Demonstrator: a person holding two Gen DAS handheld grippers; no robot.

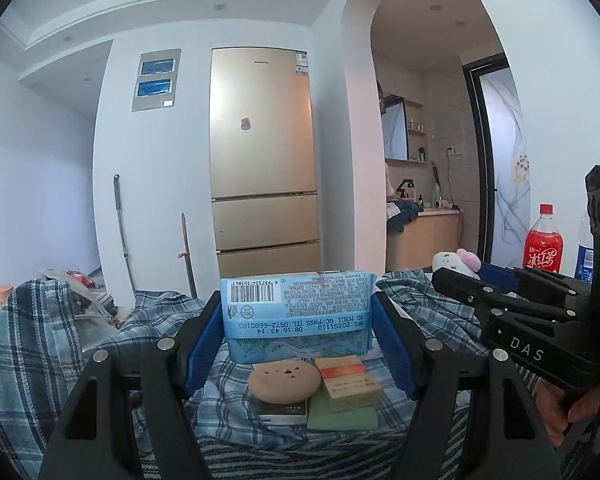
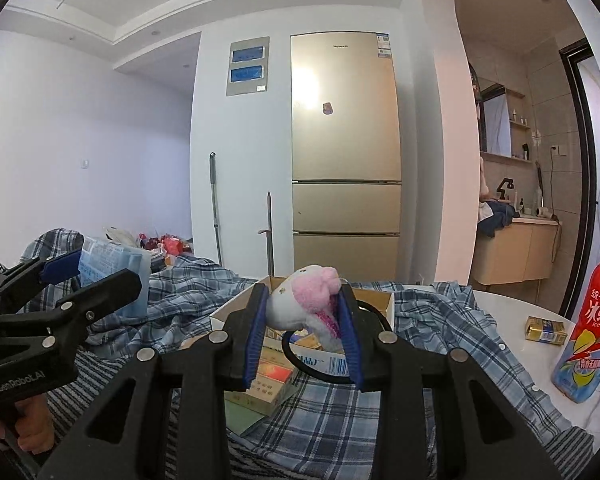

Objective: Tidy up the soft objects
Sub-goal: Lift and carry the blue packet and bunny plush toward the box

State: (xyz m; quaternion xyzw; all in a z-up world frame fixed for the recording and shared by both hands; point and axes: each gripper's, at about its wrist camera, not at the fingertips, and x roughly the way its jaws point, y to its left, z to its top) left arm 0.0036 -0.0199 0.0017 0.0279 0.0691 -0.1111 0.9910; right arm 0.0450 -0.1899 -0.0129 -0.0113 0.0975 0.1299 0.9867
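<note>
My left gripper [image 1: 298,302] is shut on a pale blue tissue pack [image 1: 296,320], which it holds upright above the plaid cloth with its barcode side facing the camera. My right gripper [image 2: 303,298] is shut on a small white and pink plush toy [image 2: 300,308], squeezed between its blue pads above an open cardboard box [image 2: 384,304]. The two grippers are side by side in the air. In the right wrist view the tissue pack [image 2: 112,268] is at the far left. The plush toy [image 1: 458,262] appears at the right of the left wrist view.
A blue plaid shirt [image 2: 440,332] covers the surface. On it lie a round tan pad [image 1: 284,380], small boxes [image 1: 348,376], a green pad [image 1: 342,418] and a black loop [image 2: 300,360]. A red ice tea bottle [image 2: 592,328] and a gold pack [image 2: 546,330] stand on the white table [image 2: 508,304].
</note>
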